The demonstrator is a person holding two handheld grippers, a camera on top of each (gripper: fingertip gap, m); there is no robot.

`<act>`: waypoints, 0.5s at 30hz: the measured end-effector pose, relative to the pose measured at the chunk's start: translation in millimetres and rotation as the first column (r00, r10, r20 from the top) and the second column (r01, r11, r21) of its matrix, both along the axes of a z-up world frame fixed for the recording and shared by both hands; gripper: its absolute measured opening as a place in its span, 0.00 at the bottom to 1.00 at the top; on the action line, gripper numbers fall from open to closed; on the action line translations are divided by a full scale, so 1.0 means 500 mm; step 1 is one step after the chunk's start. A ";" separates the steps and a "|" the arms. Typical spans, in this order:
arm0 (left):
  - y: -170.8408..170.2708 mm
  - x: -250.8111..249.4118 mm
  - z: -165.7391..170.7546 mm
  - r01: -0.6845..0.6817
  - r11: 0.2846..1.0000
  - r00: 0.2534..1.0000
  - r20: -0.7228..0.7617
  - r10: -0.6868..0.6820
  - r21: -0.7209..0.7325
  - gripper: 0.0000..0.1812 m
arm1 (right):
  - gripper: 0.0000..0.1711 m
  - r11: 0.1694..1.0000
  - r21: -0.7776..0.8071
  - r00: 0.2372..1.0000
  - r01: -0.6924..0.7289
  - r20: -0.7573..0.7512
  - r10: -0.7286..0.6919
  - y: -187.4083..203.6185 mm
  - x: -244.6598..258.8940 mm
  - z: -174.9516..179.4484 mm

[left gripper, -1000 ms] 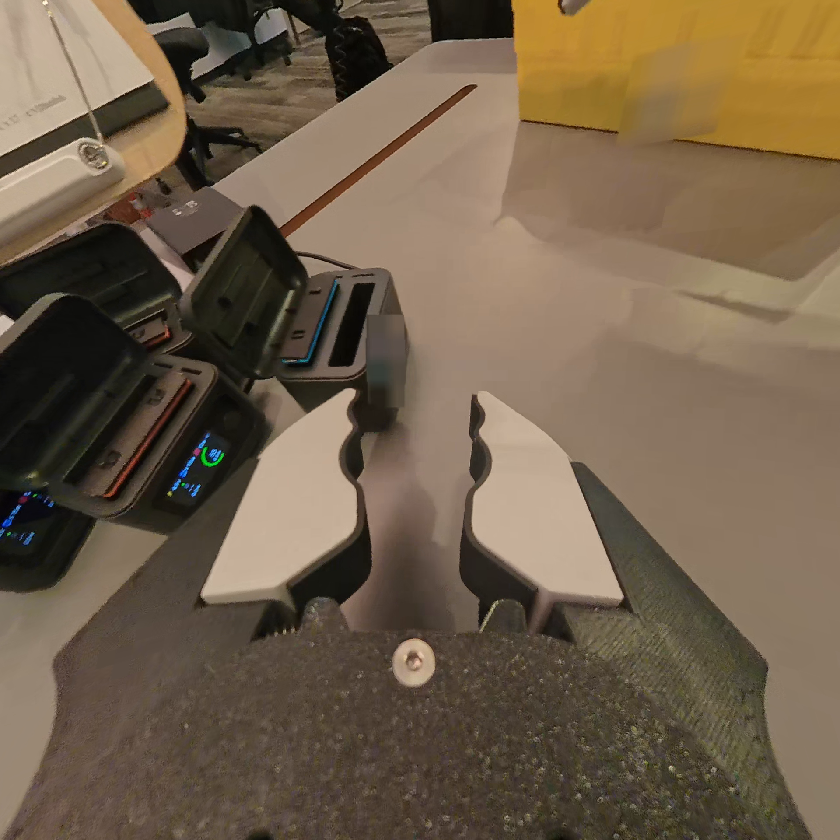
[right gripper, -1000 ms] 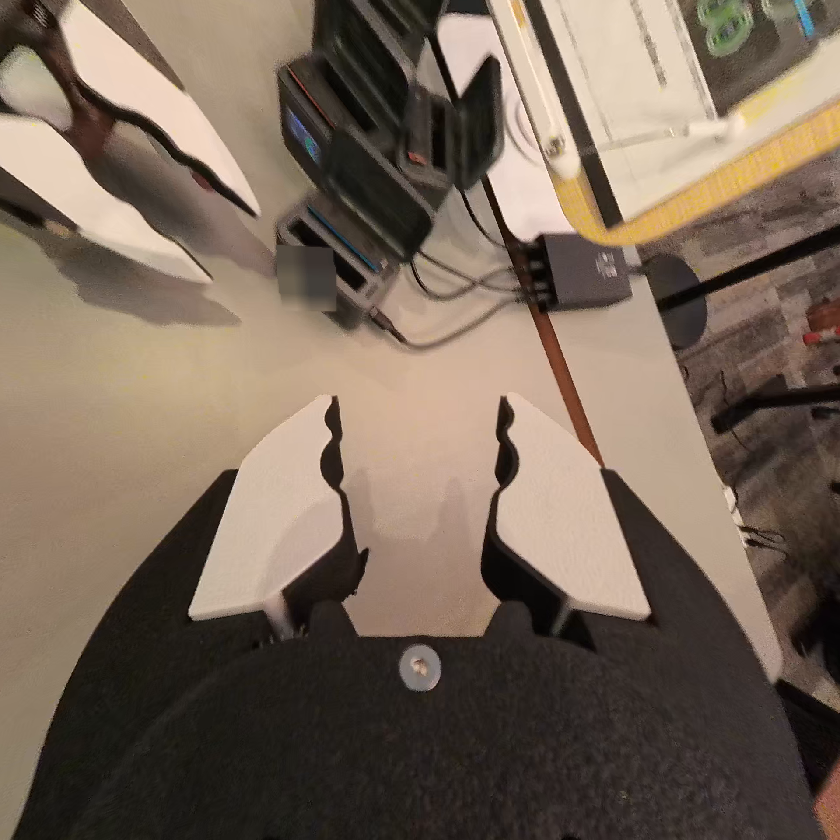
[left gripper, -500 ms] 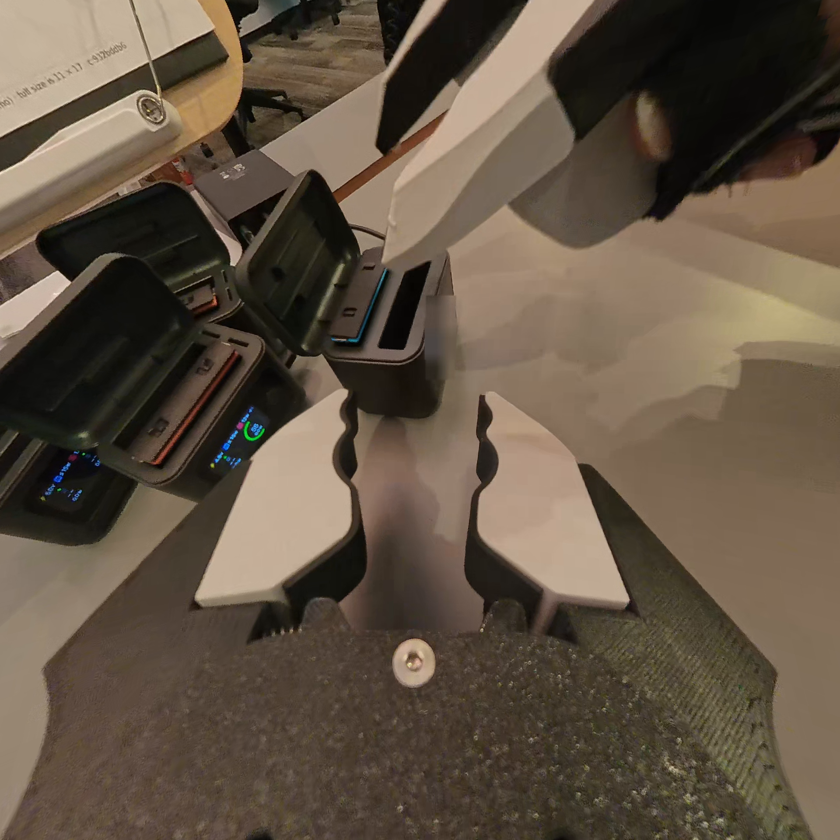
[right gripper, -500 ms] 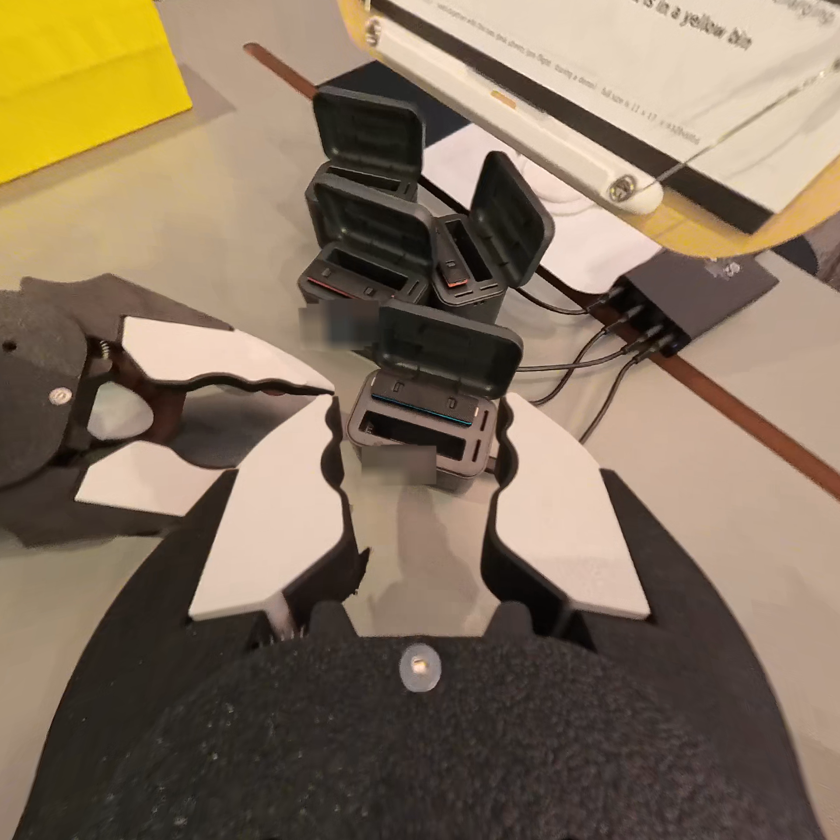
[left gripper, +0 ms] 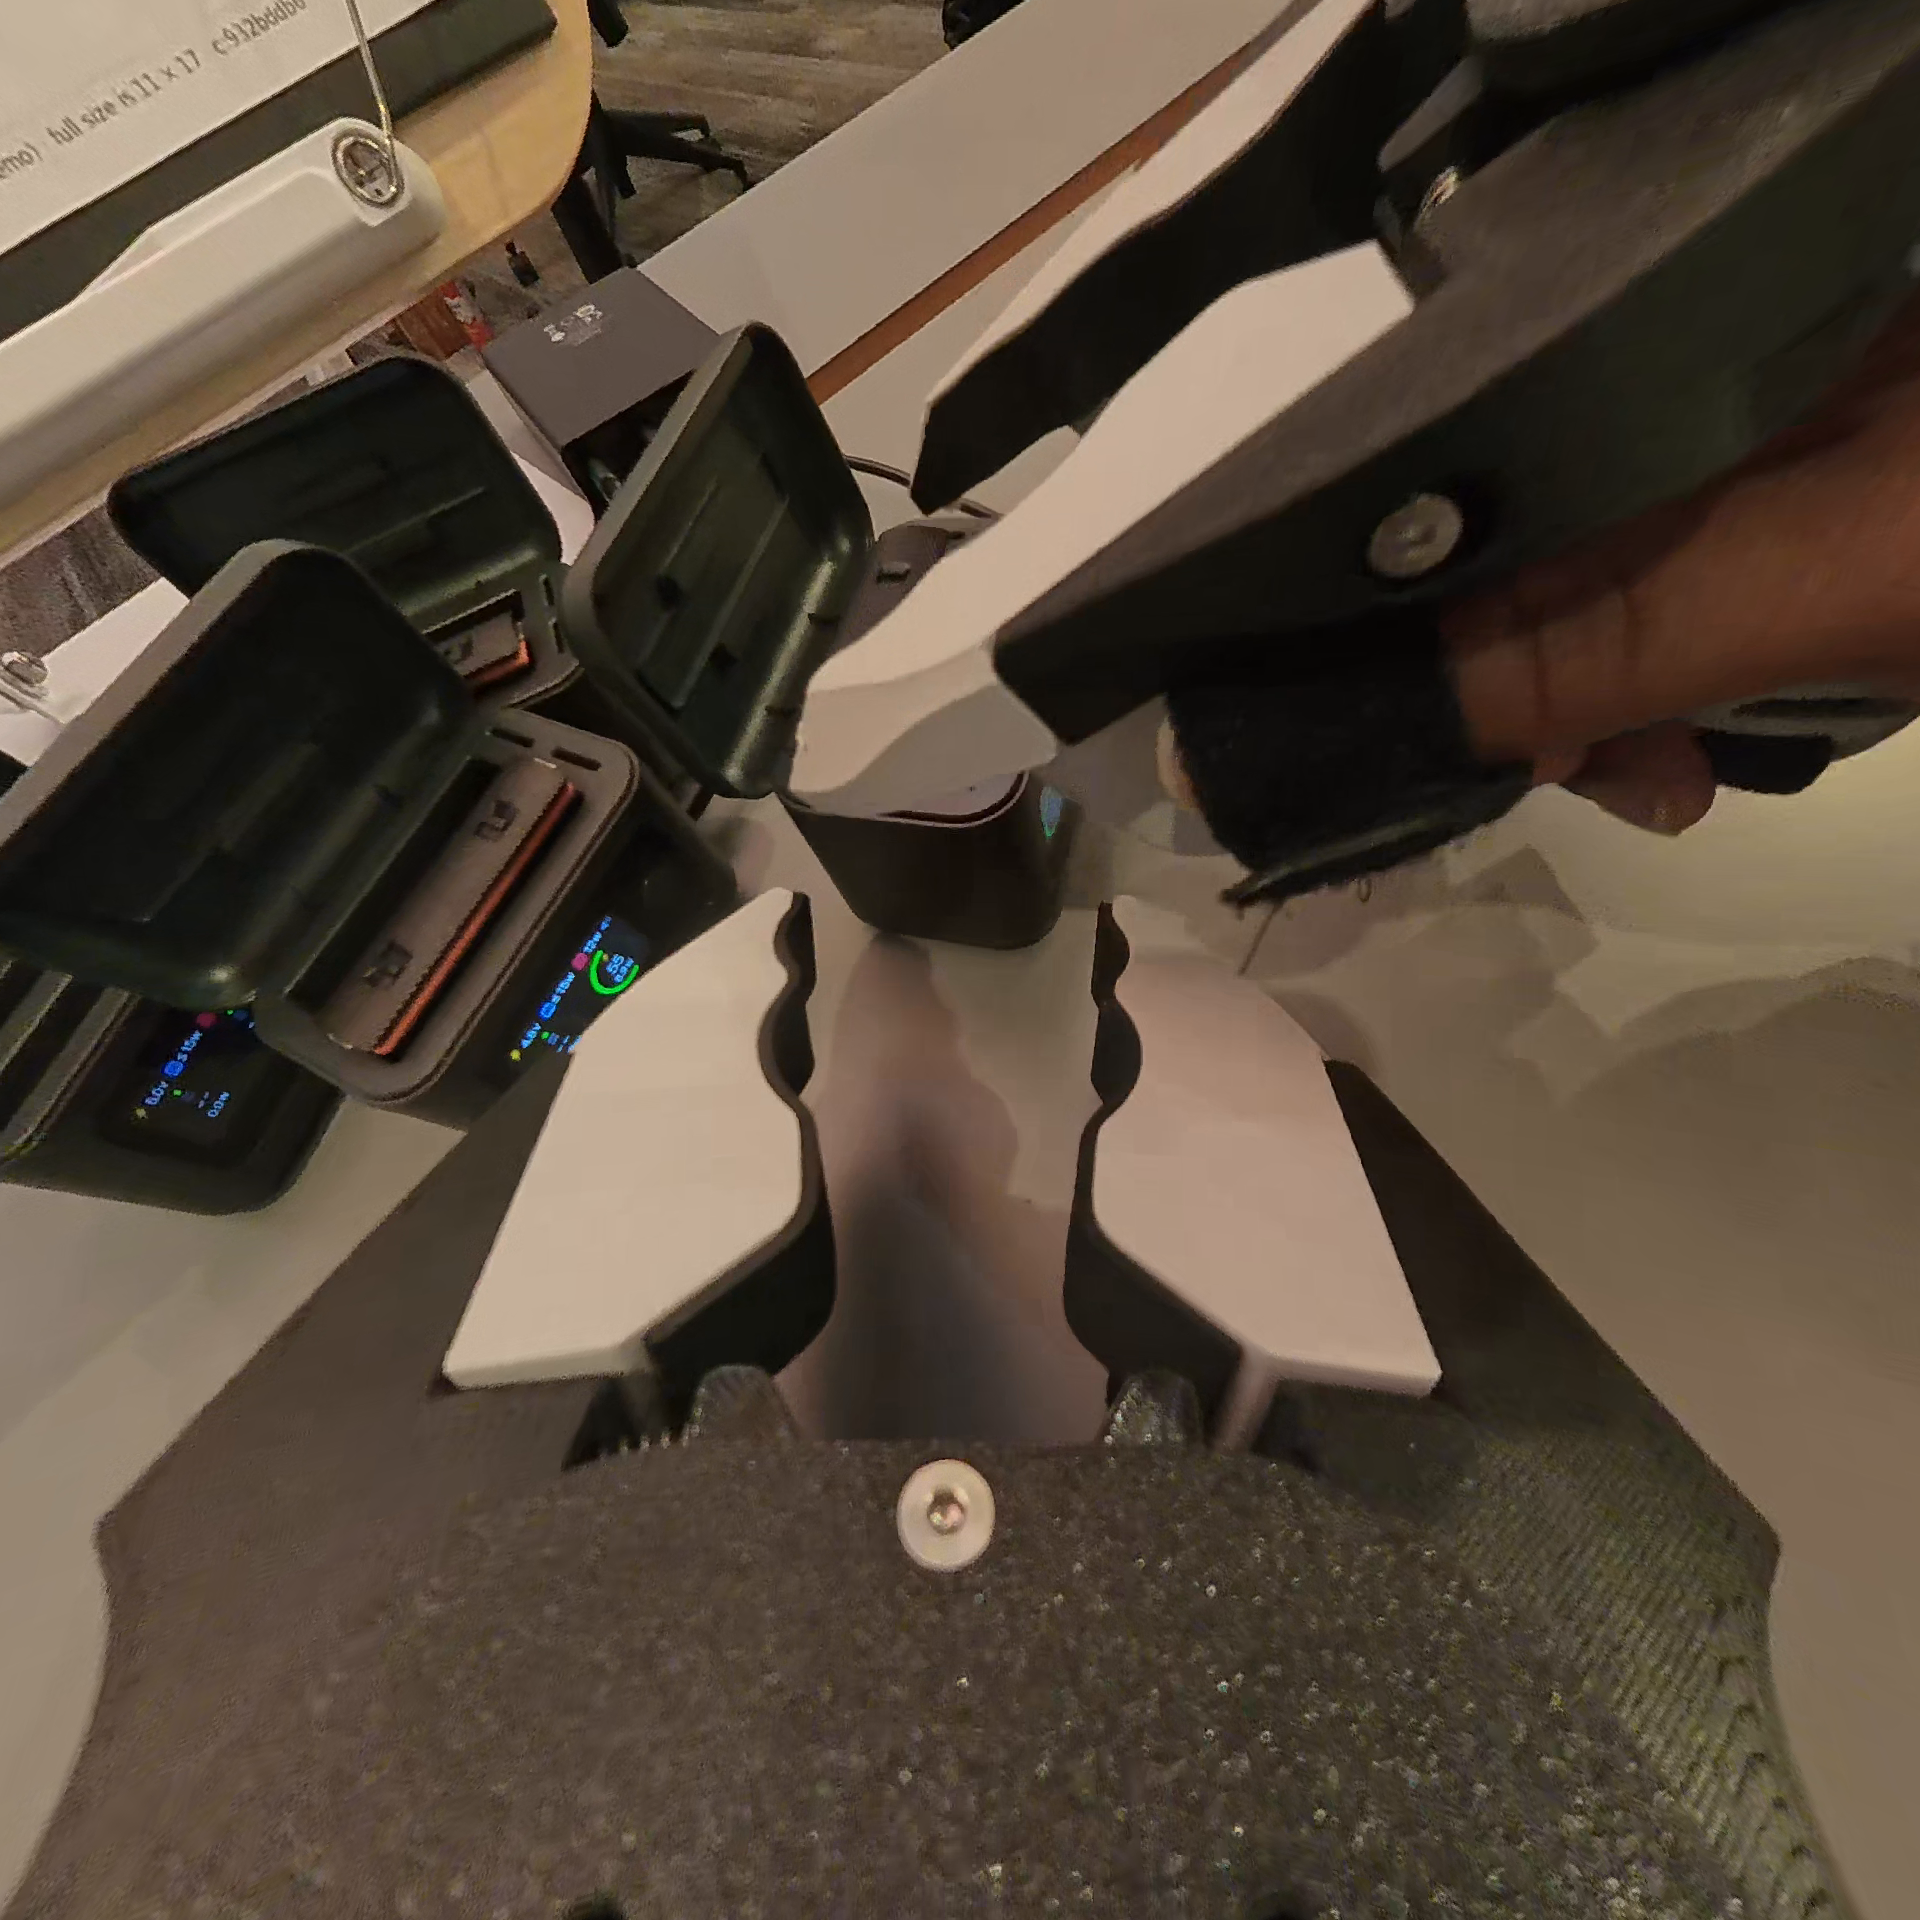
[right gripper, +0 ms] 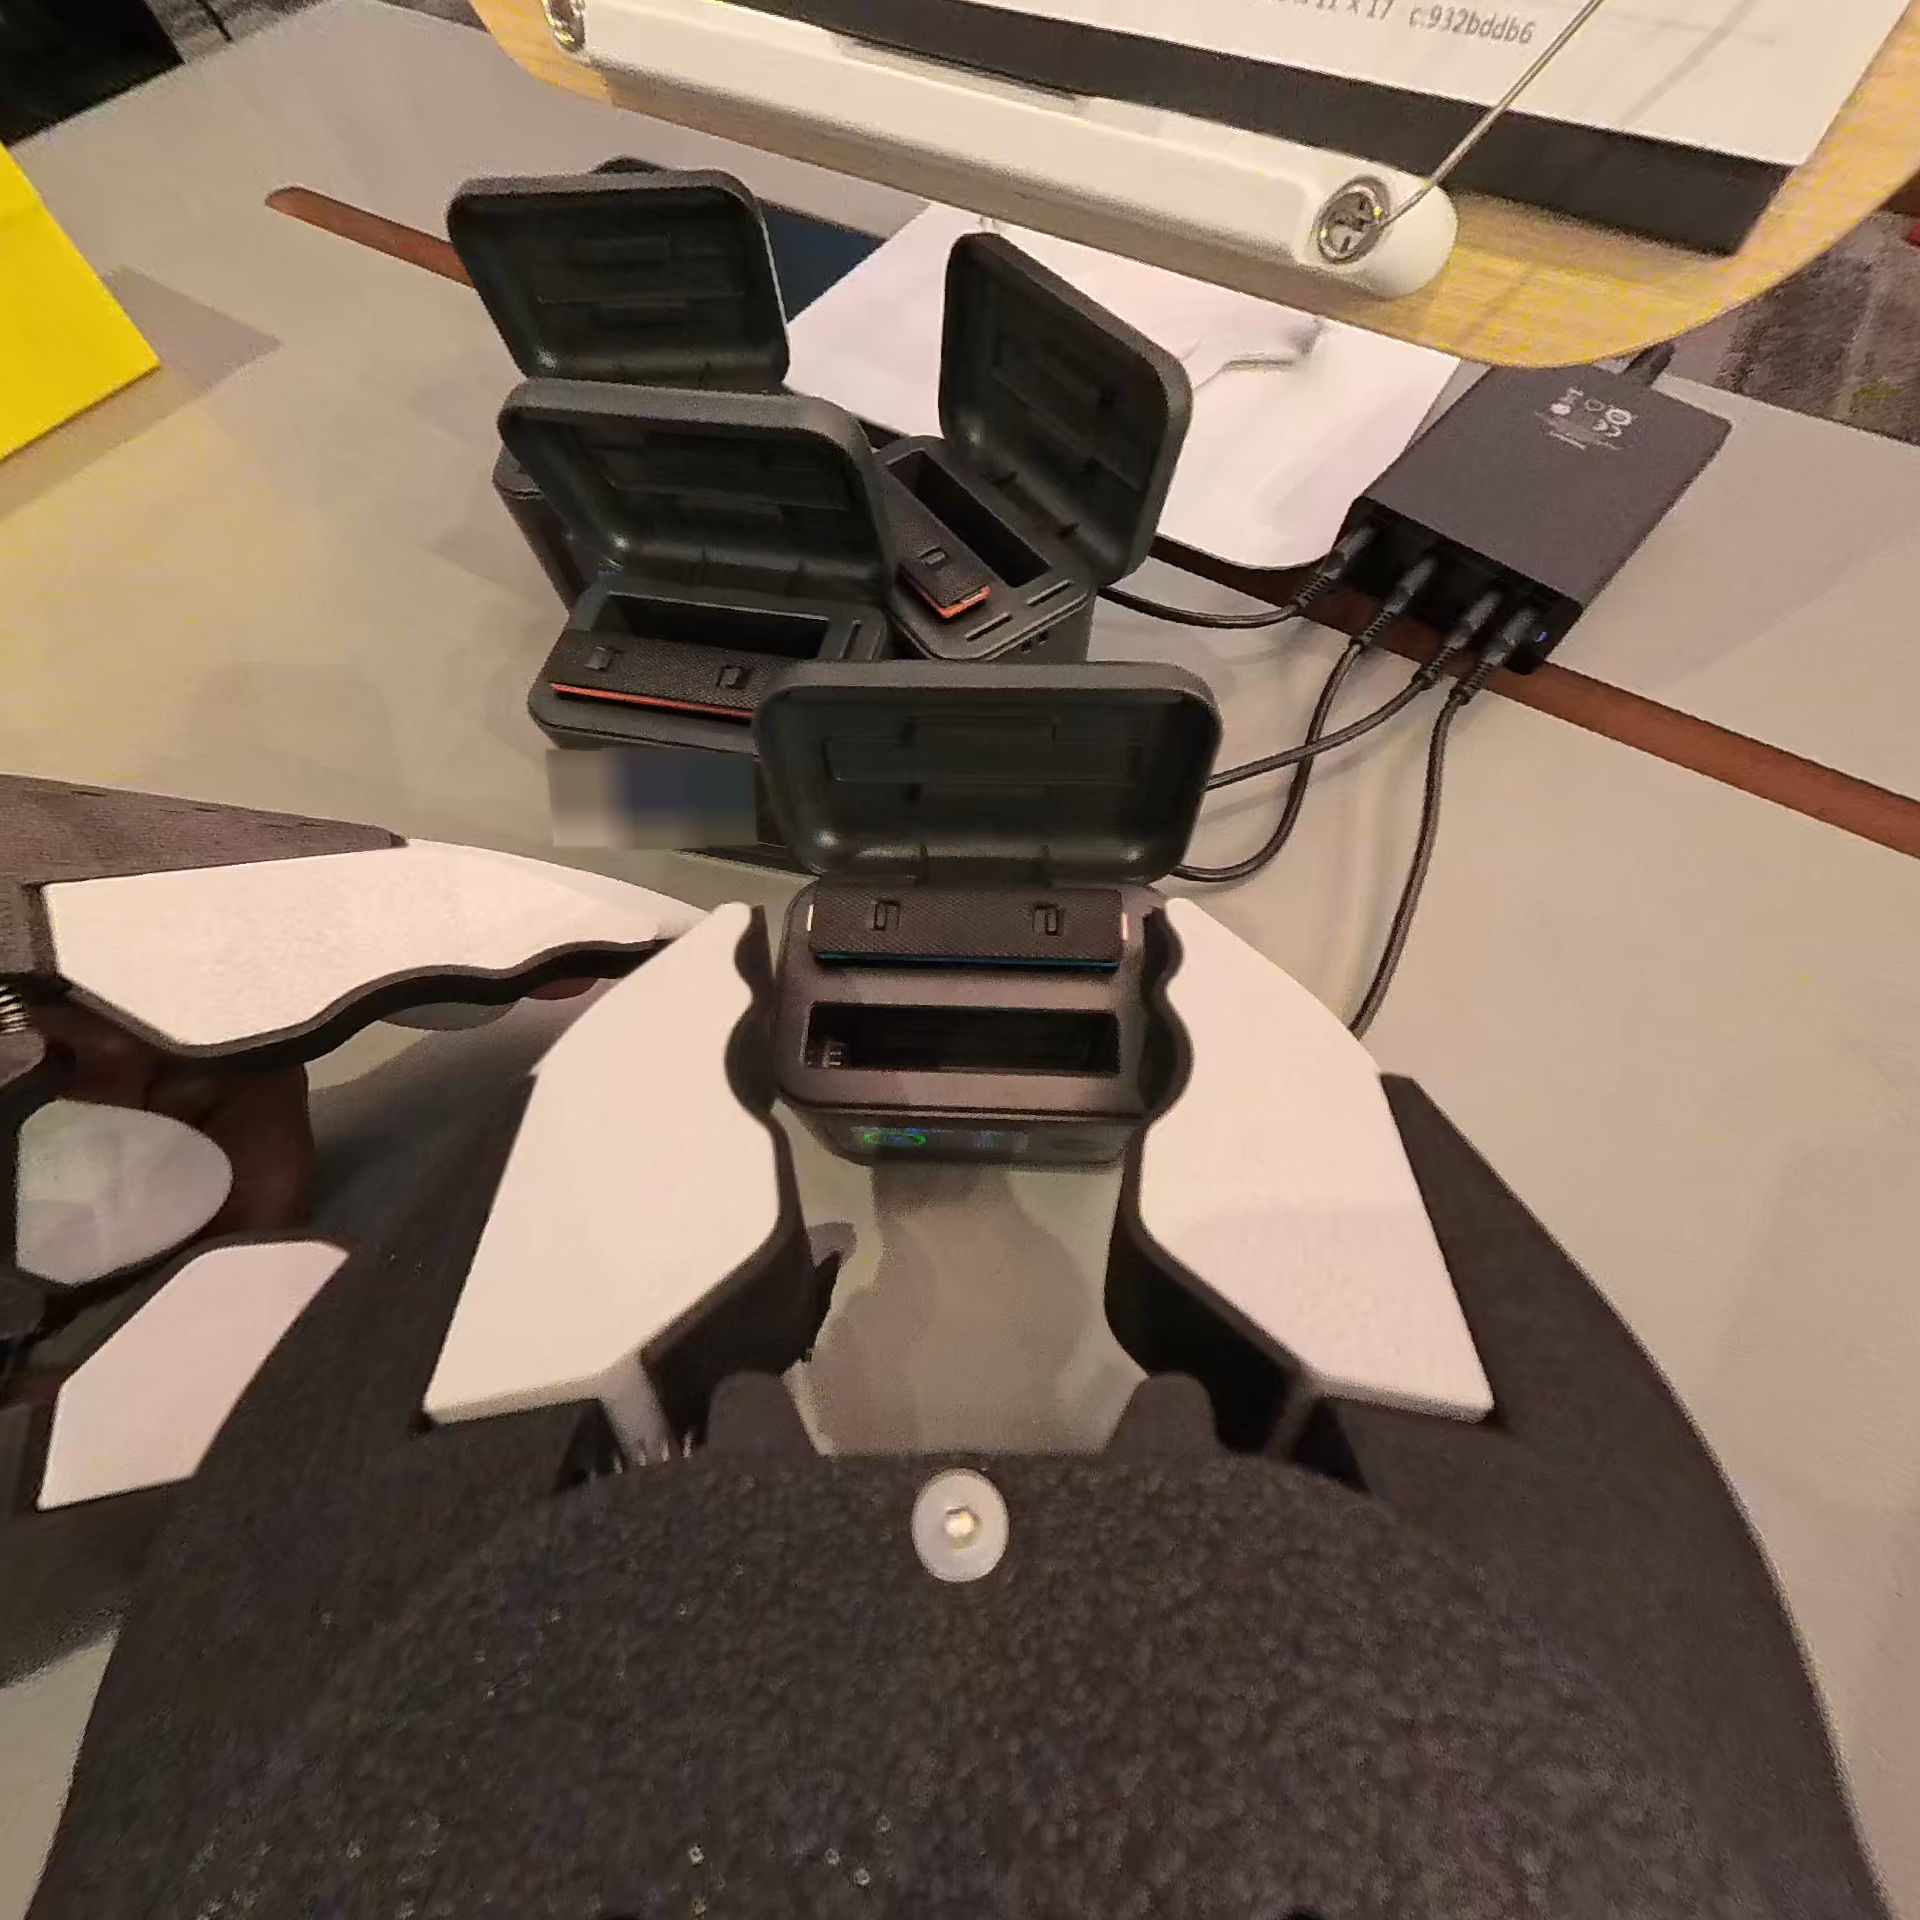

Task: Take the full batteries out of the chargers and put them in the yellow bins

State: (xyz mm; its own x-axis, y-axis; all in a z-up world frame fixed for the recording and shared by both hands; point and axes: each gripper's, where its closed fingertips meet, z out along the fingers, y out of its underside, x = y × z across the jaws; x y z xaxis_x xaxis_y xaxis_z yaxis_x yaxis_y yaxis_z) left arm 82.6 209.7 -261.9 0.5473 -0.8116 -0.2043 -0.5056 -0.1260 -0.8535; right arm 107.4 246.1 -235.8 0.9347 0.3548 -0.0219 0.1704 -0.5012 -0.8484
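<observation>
Several black chargers with open lids stand together on the grey table. The nearest charger (right gripper: 961,1101) holds a blue-edged battery (right gripper: 966,930) in its back slot; its front slot is empty. My right gripper (right gripper: 956,914) is open, with its fingertips on either side of this charger at the battery's ends. In the left wrist view its fingers (left gripper: 935,665) cover the charger's (left gripper: 935,883) top. My left gripper (left gripper: 948,914) is open and empty, low on the table just short of that charger. A yellow bin (right gripper: 42,312) shows at the far left.
Two chargers behind hold orange-edged batteries (right gripper: 655,696) (right gripper: 945,597); one shows in the left wrist view (left gripper: 468,914). A black power hub (right gripper: 1538,488) with cables sits at the right. A wooden sign stand (right gripper: 1039,104) overhangs the chargers. A hand (left gripper: 1662,644) holds the right gripper.
My right gripper has swung round and come down over the nearest charger, now straddling it. My left gripper has moved a little closer to the same charger. Both stayed open.
</observation>
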 end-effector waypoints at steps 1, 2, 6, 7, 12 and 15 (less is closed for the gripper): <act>0.001 0.000 0.000 -0.002 1.000 1.000 -0.001 0.002 -0.001 0.28 | 0.40 1.000 0.000 1.000 0.011 0.007 -0.011 0.002 0.001 -0.003; 0.001 -0.001 -0.001 -0.003 1.000 1.000 -0.002 0.003 -0.003 0.28 | 0.40 1.000 -0.002 1.000 0.016 0.008 -0.016 0.003 0.000 -0.007; 0.004 -0.001 -0.004 -0.007 1.000 1.000 -0.009 0.007 -0.008 0.29 | 0.36 0.999 0.019 0.999 0.043 0.016 -0.043 0.009 0.003 -0.011; 0.005 -0.001 -0.004 -0.008 1.000 1.000 -0.010 0.008 -0.009 0.29 | 0.35 0.999 0.025 0.999 0.046 0.013 -0.046 0.009 0.002 -0.011; 0.009 -0.001 -0.007 -0.016 1.000 1.000 -0.015 0.016 -0.017 0.29 | 0.35 0.998 0.046 0.999 0.051 0.014 -0.051 0.009 0.002 -0.010; 0.011 0.000 -0.009 -0.017 1.000 1.000 -0.020 0.017 -0.022 0.30 | 0.35 0.998 0.048 0.999 0.047 0.015 -0.048 0.009 0.002 -0.010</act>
